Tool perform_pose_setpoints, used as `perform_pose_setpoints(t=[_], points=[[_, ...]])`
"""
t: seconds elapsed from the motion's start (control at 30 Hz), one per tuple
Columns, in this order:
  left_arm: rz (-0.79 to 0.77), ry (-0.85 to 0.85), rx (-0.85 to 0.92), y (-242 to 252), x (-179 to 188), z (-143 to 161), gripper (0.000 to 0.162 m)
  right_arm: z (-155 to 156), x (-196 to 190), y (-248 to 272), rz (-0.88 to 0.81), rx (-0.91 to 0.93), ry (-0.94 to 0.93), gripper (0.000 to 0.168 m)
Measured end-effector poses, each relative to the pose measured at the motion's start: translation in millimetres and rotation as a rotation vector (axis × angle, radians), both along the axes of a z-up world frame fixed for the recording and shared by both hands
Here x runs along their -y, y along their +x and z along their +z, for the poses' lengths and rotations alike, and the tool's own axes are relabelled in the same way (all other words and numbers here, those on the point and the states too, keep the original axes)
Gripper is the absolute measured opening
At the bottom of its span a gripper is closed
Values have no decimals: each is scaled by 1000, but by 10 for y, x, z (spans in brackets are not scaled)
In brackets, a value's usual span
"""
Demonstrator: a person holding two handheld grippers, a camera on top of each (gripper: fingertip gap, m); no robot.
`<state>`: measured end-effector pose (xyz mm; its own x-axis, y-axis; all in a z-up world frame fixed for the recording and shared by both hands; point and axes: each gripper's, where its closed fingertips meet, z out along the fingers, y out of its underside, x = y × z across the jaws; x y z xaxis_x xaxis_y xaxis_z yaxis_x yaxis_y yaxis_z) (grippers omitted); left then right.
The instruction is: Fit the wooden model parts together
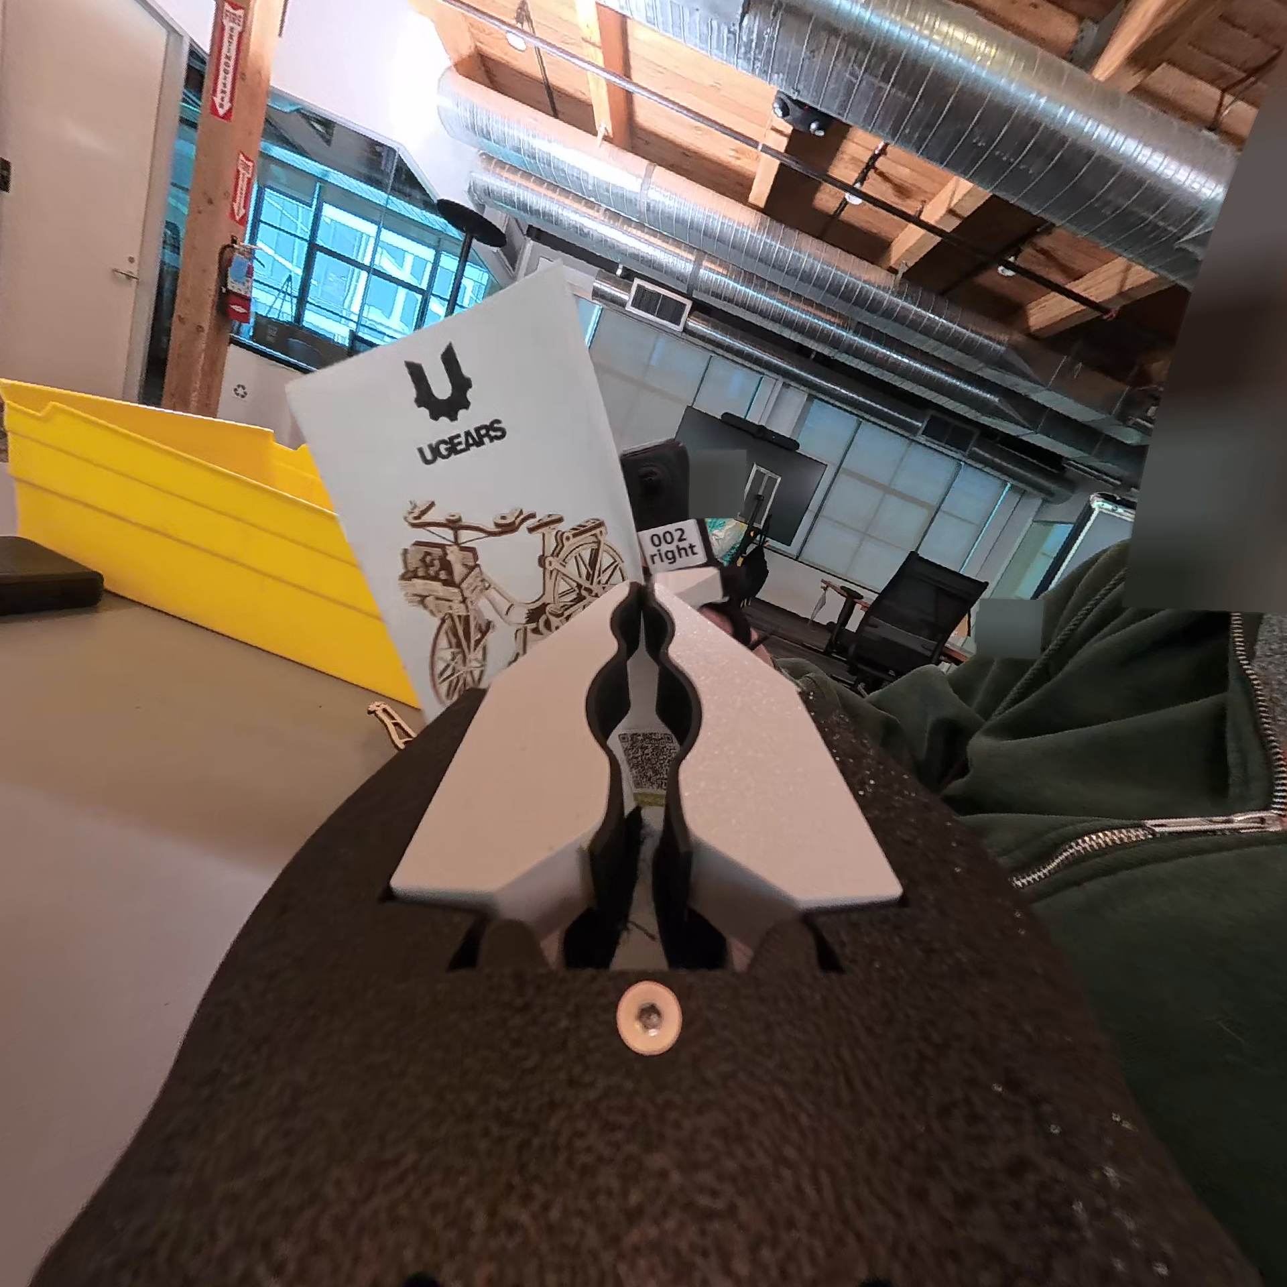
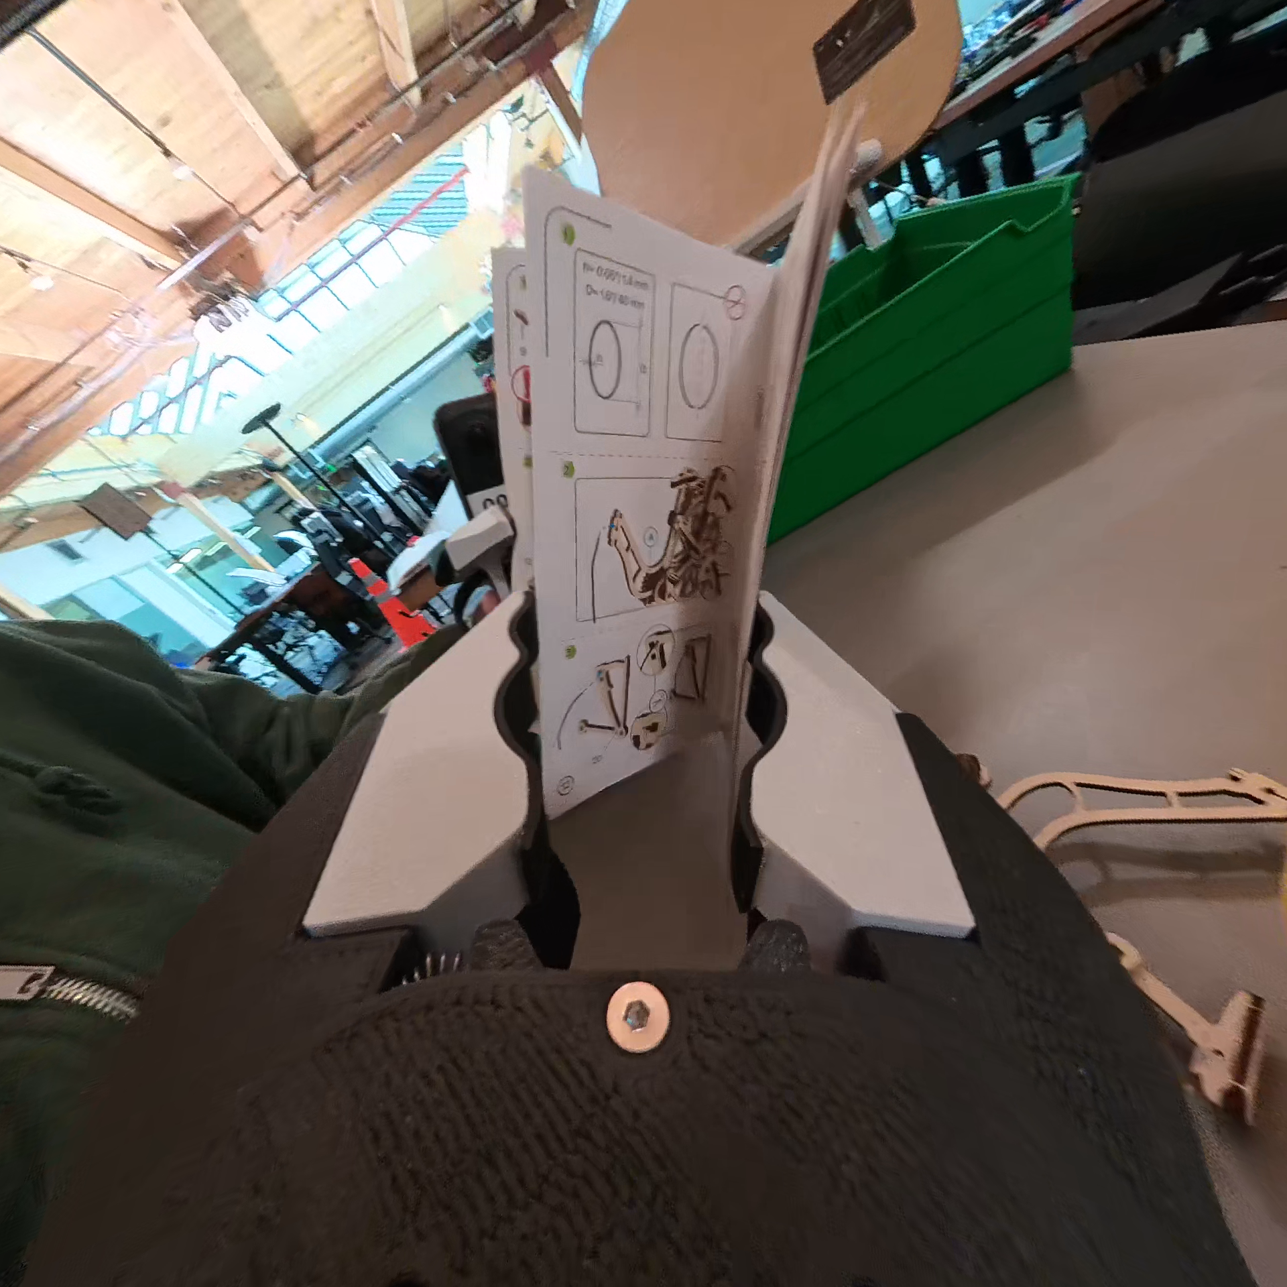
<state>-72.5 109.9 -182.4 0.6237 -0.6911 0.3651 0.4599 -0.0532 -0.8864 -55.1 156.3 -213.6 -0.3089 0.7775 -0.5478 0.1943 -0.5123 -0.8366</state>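
Note:
My left gripper (image 1: 644, 592) is shut on the edge of a white instruction booklet (image 1: 459, 487), held upright above the grey table (image 1: 174, 801); its cover shows a wooden bicycle. In the right wrist view the booklet (image 2: 648, 487) stands open between the spread fingers of my right gripper (image 2: 641, 606), which is open. I cannot tell whether its pads touch the pages. Flat wooden model parts (image 2: 1142, 815) lie on the table to the right of the right gripper. A small wooden part (image 1: 390, 721) lies beside the left gripper. Each gripper shows beyond the booklet in the other's view.
A yellow bin (image 1: 174, 508) stands at the table's left, with a black flat object (image 1: 42, 578) beside it. A green bin (image 2: 940, 348) stands at the far right. A person's green zipped jacket (image 1: 1114, 766) is close behind both grippers. A round tan board (image 2: 766, 104) rises behind the booklet. Tip to tip, the grippers are about 6 cm apart. My right gripper is the nearer one to the black flat object (image 1: 42, 578): about 25 cm, against 35 cm.

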Motion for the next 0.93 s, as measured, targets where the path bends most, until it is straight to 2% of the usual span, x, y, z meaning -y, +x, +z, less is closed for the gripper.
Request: perform_pose_setpoints(t=[0.03,0.33,0.43,0.57,0.6,0.67,0.7,0.77,0.93], points=[[5,0,0,-12,-2,2,0,-11,-36,5,-22,9,14,53],[25,5,9,-95,8,36,0,-101,-302,39,-159,71,48,0],[53,-40,24,-187,-30,8,0,-143,-349,32,-179,97,32,0],[133,-216,-7,-372,-143,-210,0,-228,-376,22,-188,145,33,0],[116,-289,-9,-383,-149,-285,0,-257,-366,17,-183,160,36,0],[-60,-497,34,-273,-44,-432,0,-303,-305,-5,-155,182,49,0],[-93,-538,71,-281,-2,-438,0,-322,-266,-22,-143,191,54,0],[-41,-586,101,-412,7,-484,0,-403,-198,-54,-127,231,91,0],[201,-648,-67,-744,3,-652,0,-525,-146,-104,-136,304,160,0]])
